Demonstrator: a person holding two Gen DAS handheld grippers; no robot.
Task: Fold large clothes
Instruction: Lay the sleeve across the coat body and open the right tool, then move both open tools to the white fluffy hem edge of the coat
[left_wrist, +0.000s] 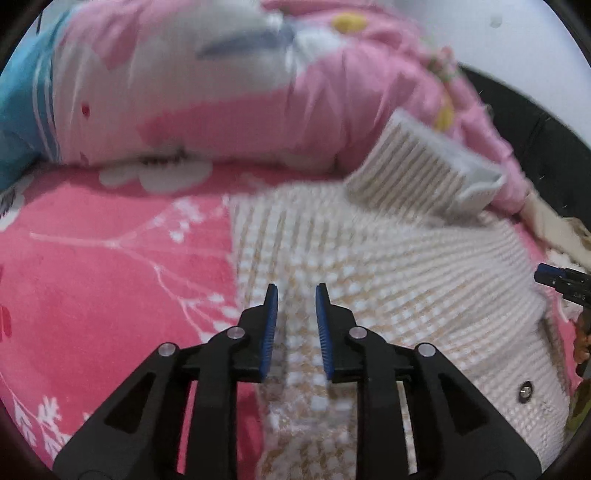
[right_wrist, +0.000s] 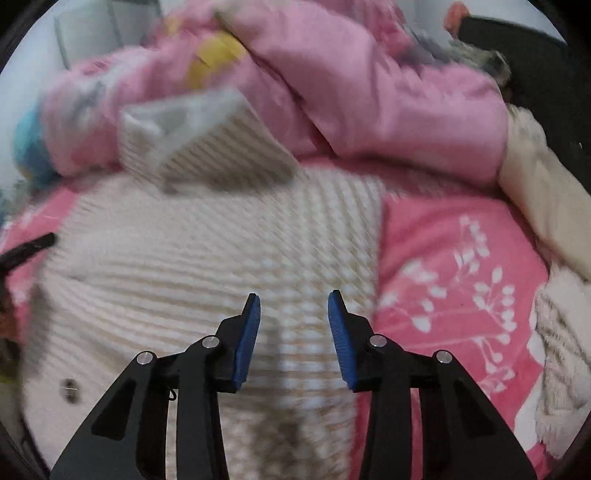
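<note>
A cream and white knitted sweater (left_wrist: 388, 280) lies spread flat on a bed covered by a bright pink blanket (left_wrist: 110, 266) with white branch patterns. One ribbed sleeve (left_wrist: 424, 166) with a white cuff is folded up and rests against a heap of pale pink bedding (left_wrist: 229, 107) behind the sweater. The left gripper (left_wrist: 295, 291) is above the knit, its blue-padded fingers (left_wrist: 271, 325) slightly apart with nothing between them. The right gripper (right_wrist: 293, 299) is likewise above the sweater, its fingers (right_wrist: 247, 343) wider apart and empty.
</note>
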